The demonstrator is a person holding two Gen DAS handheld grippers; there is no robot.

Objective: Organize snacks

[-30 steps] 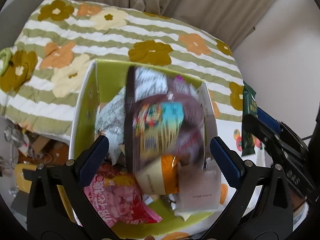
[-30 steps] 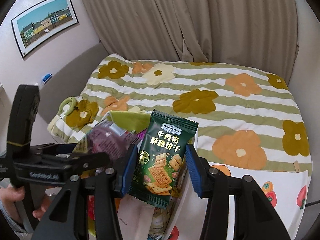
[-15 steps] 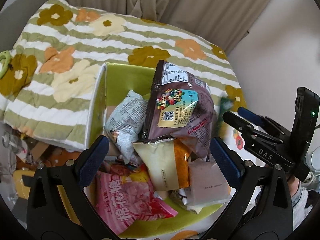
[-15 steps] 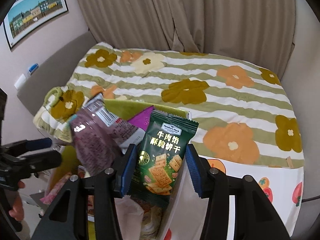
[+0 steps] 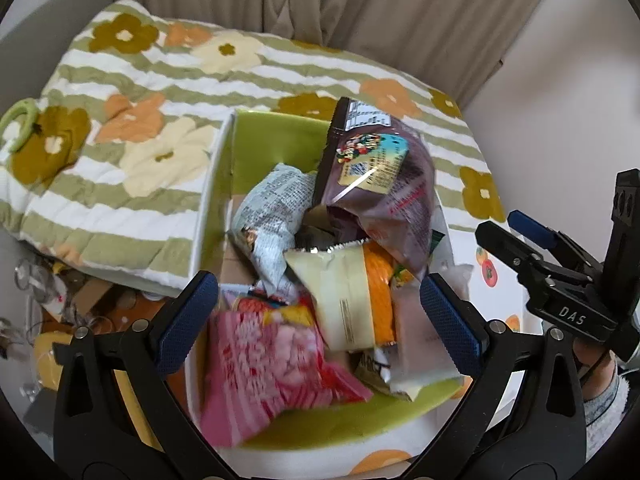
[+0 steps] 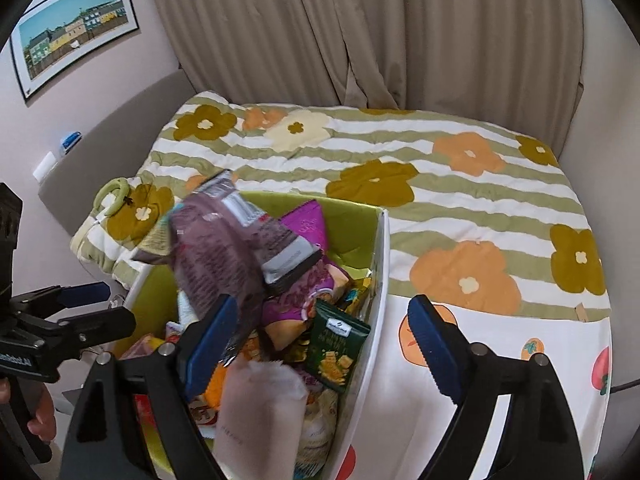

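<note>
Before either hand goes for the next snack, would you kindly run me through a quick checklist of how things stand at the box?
1. Dark green cracker packet released: ok, it lies in the box, free of the pads.
2. Right tool state: ok, jaws opening, nothing between them.
3. Left tool empty: ok, wide open above the snacks.
4. Green-lined white box upright on the bed: ok.
5. Large purple bag settled: not ok, it stands propped above the rim.
6. Room left in the box: cannot tell, the pile hides the bottom.
</note>
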